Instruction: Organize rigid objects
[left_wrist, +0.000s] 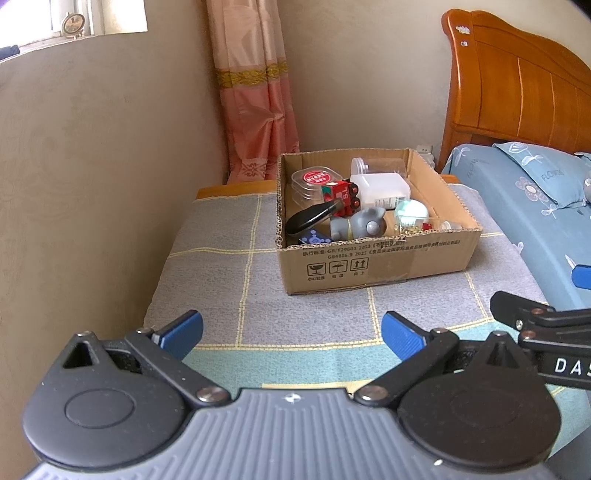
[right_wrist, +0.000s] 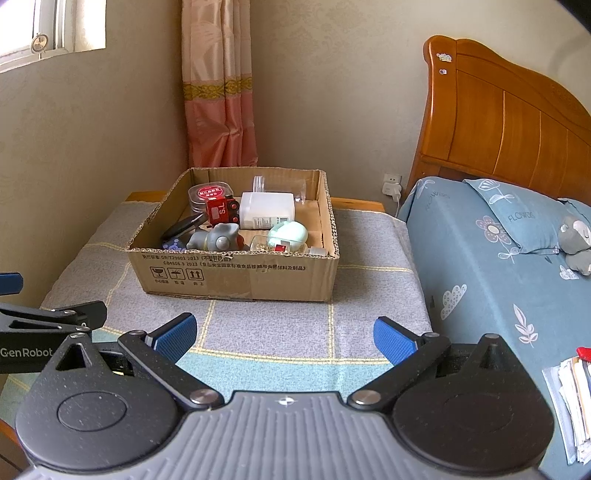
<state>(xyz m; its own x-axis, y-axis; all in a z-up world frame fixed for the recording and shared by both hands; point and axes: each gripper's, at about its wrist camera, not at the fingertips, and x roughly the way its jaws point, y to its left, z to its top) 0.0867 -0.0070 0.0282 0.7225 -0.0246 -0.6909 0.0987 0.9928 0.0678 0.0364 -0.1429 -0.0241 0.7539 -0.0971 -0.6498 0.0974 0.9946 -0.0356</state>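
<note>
Beige walls meet in a corner behind a low table (left_wrist: 229, 280) covered with a grey checked cloth (right_wrist: 266, 325); a pink curtain (left_wrist: 255, 92) hangs in that corner, and a bed (right_wrist: 491, 266) with a wooden headboard (right_wrist: 517, 122) and blue flowered sheet stands along the table's right side.

On the cloth sits an open cardboard box (left_wrist: 369, 266), toward the far half of the table. Everything rigid I can see is already inside it: a round clear tub with a red lid (left_wrist: 312, 181) at the back left, a red toy train (left_wrist: 341, 197) just beside it, a white container (left_wrist: 384, 190) lying on its side, a clear jar (left_wrist: 365, 166) behind that, a black handle (left_wrist: 310, 219) leaning toward the left wall, a grey figurine (left_wrist: 364, 223) near the front, and a pale green rounded item (left_wrist: 412, 214) to its right. Small bits lie along the front right of the box; I cannot tell what they are.

My left gripper (left_wrist: 291, 332) hovers over the near end of the cloth, well short of the box, its blue pads (left_wrist: 183, 332) spread wide with nothing between them. My right gripper (right_wrist: 284, 334) hangs alongside, jaws equally wide apart and holding nothing. A grey plush (right_wrist: 574, 236) rests on the pillow, and papers (right_wrist: 570, 398) lie at the bed's near edge.
</note>
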